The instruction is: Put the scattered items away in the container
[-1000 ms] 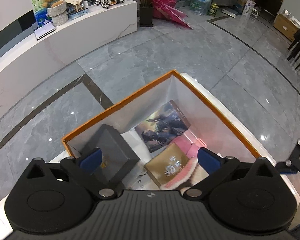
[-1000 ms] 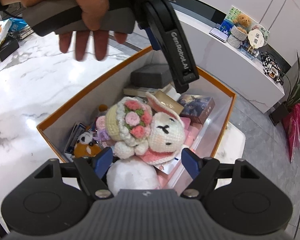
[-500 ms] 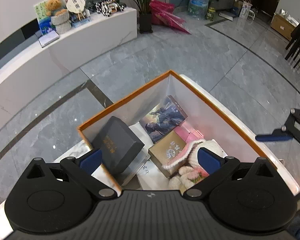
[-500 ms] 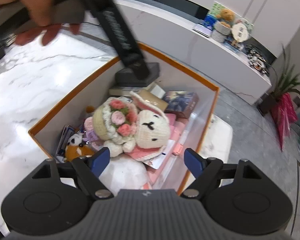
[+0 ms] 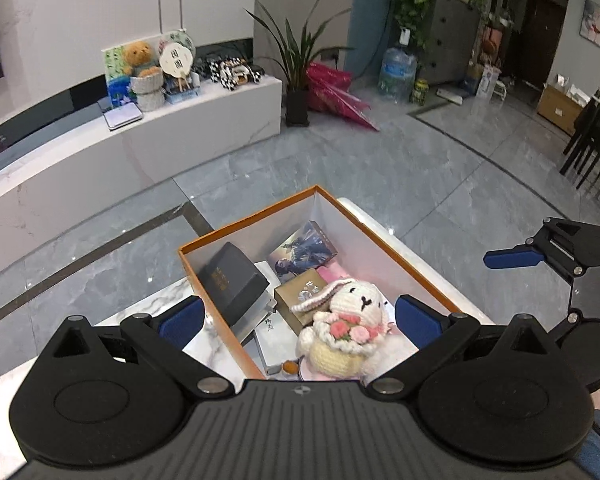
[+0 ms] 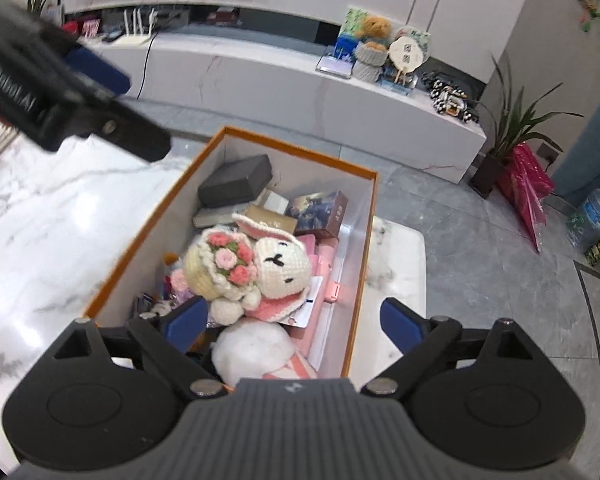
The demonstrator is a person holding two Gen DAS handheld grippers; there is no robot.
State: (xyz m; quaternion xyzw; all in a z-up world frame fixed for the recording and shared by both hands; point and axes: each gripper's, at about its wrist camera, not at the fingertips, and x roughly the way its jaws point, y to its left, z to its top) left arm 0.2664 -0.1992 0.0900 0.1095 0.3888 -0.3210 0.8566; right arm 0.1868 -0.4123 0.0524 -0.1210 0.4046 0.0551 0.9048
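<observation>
An orange-rimmed white box [image 5: 248,224] [image 6: 296,148] sits on a white marble table. Inside lie a crocheted white rabbit with pink flowers [image 5: 346,320] [image 6: 252,268], a dark grey box [image 5: 232,276] [image 6: 236,180], a picture box [image 5: 302,250] [image 6: 320,212], a gold box [image 5: 300,290], a white fluffy ball [image 6: 252,348] and pink items. My left gripper [image 5: 298,316] is open and empty, above the box's near end. My right gripper [image 6: 294,320] is open and empty, above the box's other end. Each gripper shows in the other's view: the right one [image 5: 540,256] and the left one [image 6: 60,92].
The marble table [image 6: 40,220] spreads left of the box in the right wrist view. Beyond is grey tiled floor [image 5: 380,168], a long white bench with a teddy bear [image 5: 140,60], potted plants, a water bottle and dark dining chairs [image 5: 596,152].
Both grippers have pulled up and back from the box, so more of the room shows. The left gripper swung out of the box, to the upper left in the right wrist view.
</observation>
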